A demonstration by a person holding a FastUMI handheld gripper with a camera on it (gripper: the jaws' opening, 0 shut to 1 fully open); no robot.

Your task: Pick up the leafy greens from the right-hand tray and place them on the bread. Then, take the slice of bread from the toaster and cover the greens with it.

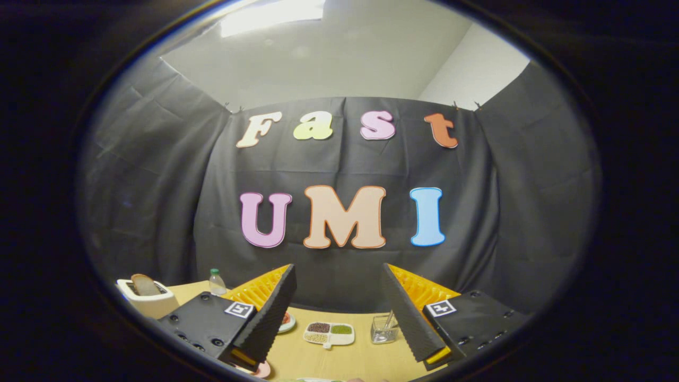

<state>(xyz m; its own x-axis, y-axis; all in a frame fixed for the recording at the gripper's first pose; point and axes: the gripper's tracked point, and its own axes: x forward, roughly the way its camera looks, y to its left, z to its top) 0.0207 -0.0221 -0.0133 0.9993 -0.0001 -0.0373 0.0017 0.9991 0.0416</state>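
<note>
Holding our gripper (pixel 339 318) high over the table (pixel 366 355), fingers spread wide on nothing, we are seeing the bread (pixel 144 285) standing in the toaster (pixel 148 303) far left, a divided dish (pixel 329 334) ahead between the fingers.

No legible txt or nos. on the table items.
Square b/w coded marker (pixel 238 309) on each side of gripper (pixel 338 270), fingers spread apart; bottle (pixel 216 282) label too small to read.

Wooden table (pixel 339 358), toaster (pixel 148 303), bottle (pixel 216 282), divided dish (pixel 329 334), clear holder (pixel 384 329)
</note>
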